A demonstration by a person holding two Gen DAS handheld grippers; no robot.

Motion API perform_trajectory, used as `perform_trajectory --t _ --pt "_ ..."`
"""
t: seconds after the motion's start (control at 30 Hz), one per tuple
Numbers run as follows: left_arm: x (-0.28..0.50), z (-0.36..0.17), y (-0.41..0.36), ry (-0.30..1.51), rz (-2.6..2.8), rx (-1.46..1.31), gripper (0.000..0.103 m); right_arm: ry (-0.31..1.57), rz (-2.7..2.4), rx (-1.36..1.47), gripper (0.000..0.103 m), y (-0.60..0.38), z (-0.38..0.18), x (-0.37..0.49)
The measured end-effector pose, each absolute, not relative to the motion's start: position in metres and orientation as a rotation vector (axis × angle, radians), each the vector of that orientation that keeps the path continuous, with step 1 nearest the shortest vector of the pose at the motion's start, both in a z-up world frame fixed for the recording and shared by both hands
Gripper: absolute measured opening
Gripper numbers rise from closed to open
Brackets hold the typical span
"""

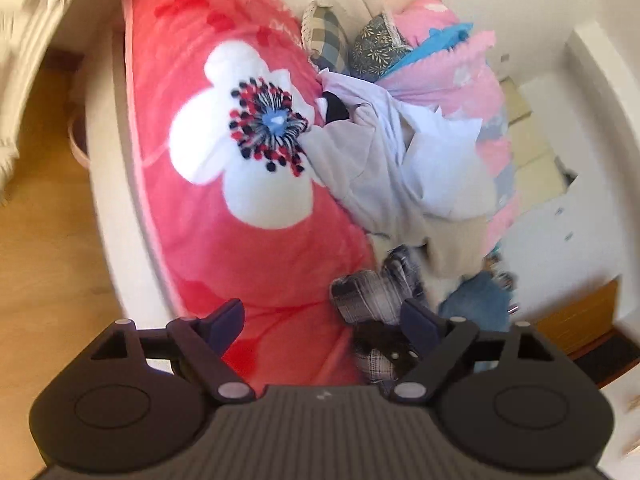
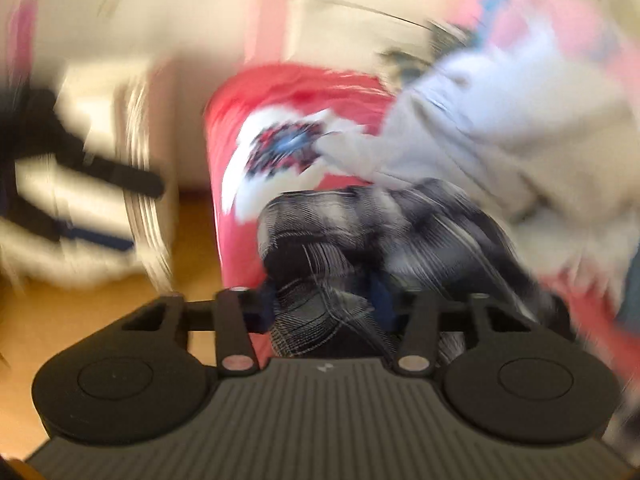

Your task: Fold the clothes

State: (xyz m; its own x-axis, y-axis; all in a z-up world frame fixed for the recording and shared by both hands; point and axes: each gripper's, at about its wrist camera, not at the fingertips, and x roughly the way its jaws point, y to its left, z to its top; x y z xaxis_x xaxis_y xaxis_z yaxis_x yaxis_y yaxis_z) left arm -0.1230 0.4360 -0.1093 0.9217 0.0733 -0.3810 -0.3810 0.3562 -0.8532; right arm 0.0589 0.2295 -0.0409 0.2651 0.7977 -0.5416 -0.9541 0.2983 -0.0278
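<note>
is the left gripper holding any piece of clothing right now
No, the left gripper stands wide open over the red flowered blanket, with nothing between its fingers.

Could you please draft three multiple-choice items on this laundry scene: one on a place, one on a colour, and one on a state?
1. In the right wrist view, where is the plaid garment?
A. Between the fingers of the right gripper
B. Far off, at the picture's top edge
C. Out of view

2. What colour are the petals of the flower printed on the red blanket?
A. Yellow
B. White
C. Green

3. How does the left gripper stand?
A. Shut tight
B. Wide open
C. Out of view

Answers:
1: A, the checked cloth fills the gap between the two blue pads.
2: B, broad white petals surround a dark, dotted centre.
3: B, its two fingers stand far apart in the left wrist view.
</note>
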Motion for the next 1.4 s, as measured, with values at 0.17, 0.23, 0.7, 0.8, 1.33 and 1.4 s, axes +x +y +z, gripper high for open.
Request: perform_trajectory --t 0.17,0.23,0.7,0.8,1.33,1.4 --pt "-0.088 -0.127 0.456 0.242 0.127 -1.383 0.087 0.645 1.265 -0.058 0.023 0.204 -0.042 0.104" --pt "-0.065 -0.130 0.461 0.254 0.089 -1.409 0.087 0.681 1.262 0.016 0.023 0.198 -0.046 0.113" --pt "0.043 -0.128 0.471 0.490 -0.007 -1.415 0.088 0.529 1.315 -0.191 0.024 0.208 -0.051 0.085" --pt "0.060 -0.116 0.467 0.571 0.023 -1.303 0.082 0.458 1.316 -0.281 0.024 0.211 -0.049 0.072" --pt "0.075 -0.078 0.449 0.657 0.118 -1.236 0.028 0.179 1.111 -0.533 0.079 0.223 -0.051 0.023" --pt "0.073 -0.071 0.445 0.647 0.123 -1.228 0.026 0.166 1.051 -0.576 0.075 0.229 -0.056 0.023"
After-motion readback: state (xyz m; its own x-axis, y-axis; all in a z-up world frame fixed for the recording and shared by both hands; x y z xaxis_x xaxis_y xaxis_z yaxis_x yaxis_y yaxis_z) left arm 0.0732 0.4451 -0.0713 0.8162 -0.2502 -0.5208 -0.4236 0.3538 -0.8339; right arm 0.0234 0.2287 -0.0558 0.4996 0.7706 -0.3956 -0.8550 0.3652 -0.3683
